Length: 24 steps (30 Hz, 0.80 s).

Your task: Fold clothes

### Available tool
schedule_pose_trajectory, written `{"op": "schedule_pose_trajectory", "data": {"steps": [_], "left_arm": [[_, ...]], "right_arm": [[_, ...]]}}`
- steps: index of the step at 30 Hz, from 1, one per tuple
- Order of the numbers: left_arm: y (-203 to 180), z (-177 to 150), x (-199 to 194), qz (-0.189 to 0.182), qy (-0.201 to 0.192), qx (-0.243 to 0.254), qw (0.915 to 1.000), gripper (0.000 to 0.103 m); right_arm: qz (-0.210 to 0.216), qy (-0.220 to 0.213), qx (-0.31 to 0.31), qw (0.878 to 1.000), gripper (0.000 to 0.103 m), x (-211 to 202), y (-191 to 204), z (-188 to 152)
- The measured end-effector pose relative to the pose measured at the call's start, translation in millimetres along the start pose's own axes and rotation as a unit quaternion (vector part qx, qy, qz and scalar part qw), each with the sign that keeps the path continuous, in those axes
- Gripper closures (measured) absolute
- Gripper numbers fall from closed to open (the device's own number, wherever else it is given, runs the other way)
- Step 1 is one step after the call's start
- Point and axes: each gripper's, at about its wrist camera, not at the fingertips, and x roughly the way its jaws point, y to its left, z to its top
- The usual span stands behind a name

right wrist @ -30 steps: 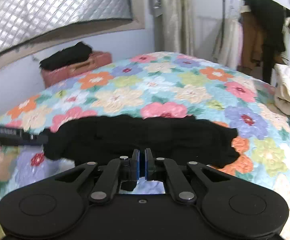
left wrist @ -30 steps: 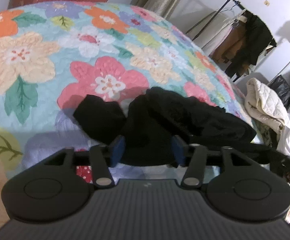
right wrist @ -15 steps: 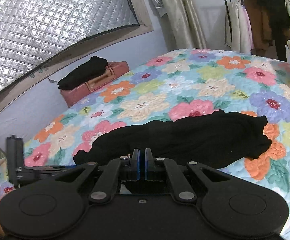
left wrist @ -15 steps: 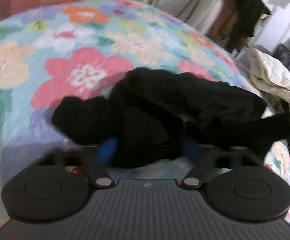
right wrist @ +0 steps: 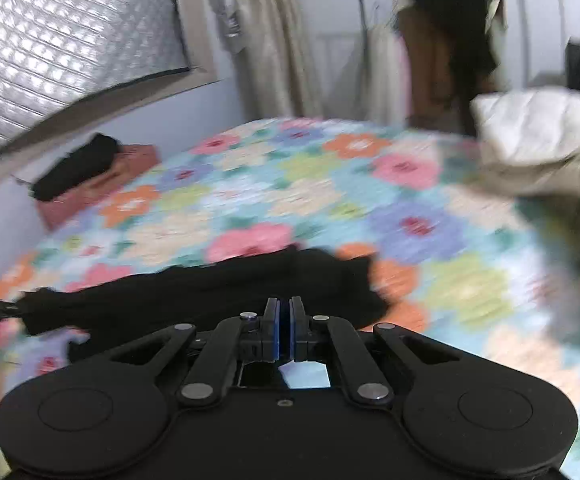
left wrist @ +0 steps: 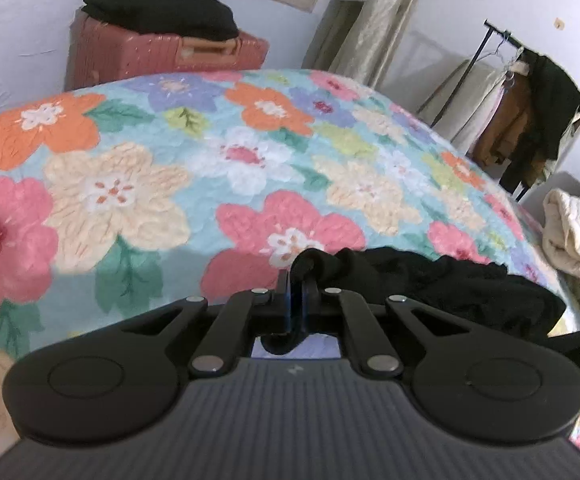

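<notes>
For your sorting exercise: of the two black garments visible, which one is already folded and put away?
The folded black garment on the pink suitcase by the wall; the other black garment stretches unfolded across the floral quilt, pinched in both grippers.

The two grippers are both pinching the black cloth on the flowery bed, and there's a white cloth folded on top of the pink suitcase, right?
Not quite. The cloth on the pink suitcase is black, not white; the left wrist view shows it clearly. The rest holds: the left gripper and right gripper are both shut on the black cloth on the flowery bed.
</notes>
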Motion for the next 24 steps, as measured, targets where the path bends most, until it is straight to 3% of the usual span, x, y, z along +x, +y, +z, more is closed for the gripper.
{"op": "schedule_pose_trajectory", "data": {"steps": [8, 11, 15, 17, 19, 21, 22, 24], "left_arm": [[-7, -1, -1, 0.023, -0.016, 0.005, 0.9996, 0.099], [-1, -2, 1, 0.023, -0.007, -0.008, 0.9997, 0.099], [-3, -6, 9, 0.029, 0.007, -0.013, 0.9995, 0.099], [-7, -9, 12, 0.04, 0.009, -0.005, 0.9991, 0.099], [-10, -11, 14, 0.053, 0.009, 0.0, 0.9985, 0.099], [-9, -12, 15, 0.066, 0.009, 0.0, 0.9978, 0.099], [-8, -12, 15, 0.072, 0.01, 0.001, 0.9974, 0.099], [-4, -11, 15, 0.084, 0.011, 0.0, 0.9964, 0.099]], "right_arm": [[-0.112, 0.008, 0.013, 0.994, 0.103, -20, -67, 4], [-0.122, 0.031, 0.046, 0.991, 0.103, -26, -97, -3], [-0.054, 0.081, 0.086, 0.992, 0.102, -14, -104, -23], [-0.003, 0.102, 0.095, 0.99, 0.093, 0, -88, -32], [0.047, 0.123, 0.104, 0.986, 0.091, 15, -73, -41], [0.09, 0.144, 0.105, 0.98, 0.068, 31, -57, -49], [0.092, 0.151, 0.09, 0.98, 0.05, 39, -47, -51], [0.081, 0.159, 0.055, 0.982, 0.046, 56, -31, -53]]}}
